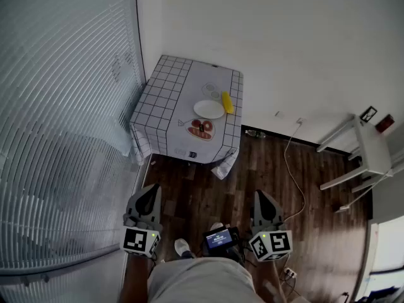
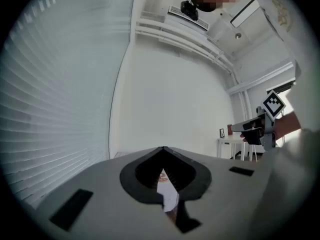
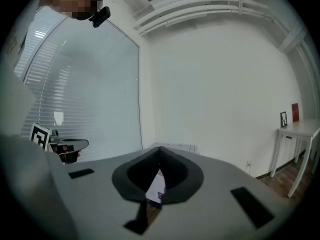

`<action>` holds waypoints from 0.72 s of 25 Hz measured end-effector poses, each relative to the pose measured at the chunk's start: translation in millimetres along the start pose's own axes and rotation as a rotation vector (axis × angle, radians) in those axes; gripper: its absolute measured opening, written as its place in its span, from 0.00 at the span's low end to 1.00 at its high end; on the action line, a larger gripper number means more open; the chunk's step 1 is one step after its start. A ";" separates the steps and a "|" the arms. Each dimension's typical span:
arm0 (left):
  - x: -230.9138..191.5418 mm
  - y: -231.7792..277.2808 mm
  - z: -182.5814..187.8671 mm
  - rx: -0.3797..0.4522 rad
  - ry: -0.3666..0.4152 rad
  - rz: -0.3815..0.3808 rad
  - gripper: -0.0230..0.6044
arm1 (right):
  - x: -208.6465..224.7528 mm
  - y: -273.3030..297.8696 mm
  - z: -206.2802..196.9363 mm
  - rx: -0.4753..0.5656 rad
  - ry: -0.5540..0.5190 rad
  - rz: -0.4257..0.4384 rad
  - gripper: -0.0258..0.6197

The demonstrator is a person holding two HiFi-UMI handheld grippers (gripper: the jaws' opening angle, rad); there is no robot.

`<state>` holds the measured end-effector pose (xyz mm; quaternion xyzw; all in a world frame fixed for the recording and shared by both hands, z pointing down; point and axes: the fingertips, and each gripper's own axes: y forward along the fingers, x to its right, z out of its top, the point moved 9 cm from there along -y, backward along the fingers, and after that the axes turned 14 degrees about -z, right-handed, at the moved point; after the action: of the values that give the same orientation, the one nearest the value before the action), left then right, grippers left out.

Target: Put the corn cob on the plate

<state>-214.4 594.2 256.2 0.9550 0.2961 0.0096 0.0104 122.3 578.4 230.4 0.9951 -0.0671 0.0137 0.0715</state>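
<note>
Yellow corn cob (image 1: 226, 102), well ahead of jaws

The head view looks steeply down from standing height, left gripper (image 1: 150, 194) and right gripper (image 1: 262, 199) near, the checked table (image 1: 165, 100) far off. Both gripper views face level toward that table and the white wall (image 1: 284, 43).

Pretty plain corner room from the head view: white wall (image 1: 284, 43) across 12 to 2 o'clock, pale slatted blinds (image 1: 63, 106) filling the whole 9 o'clock side with soft daylight coming through, and dark wood plank floor (image 1: 208, 191) underneath. A small bench (image 1: 165, 100) under a white grid-pattern cloth sits in the corner at 12 o'clock. A white side table (image 1: 369, 147) stands at 3 o'clock, with a thin white cable (image 1: 291, 169) trailing over the floor between them.
</note>
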 end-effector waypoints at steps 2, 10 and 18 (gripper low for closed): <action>-0.8 0.6 2.3 -0.008 0.003 -0.007 0.05 | -1.5 1.6 0.9 0.001 0.013 0.002 0.05; -4.2 -2.2 4.6 -0.010 0.000 -0.008 0.05 | -9.8 5.4 -0.3 -0.008 0.012 0.017 0.05; -13.8 2.2 4.5 -0.018 0.002 -0.031 0.05 | -14.4 22.3 -0.3 -0.041 0.025 0.061 0.05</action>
<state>-224.5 584.5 251.6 0.9502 0.3107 0.0132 0.0190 105.0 558.5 233.3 0.9907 -0.0967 0.0268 0.0924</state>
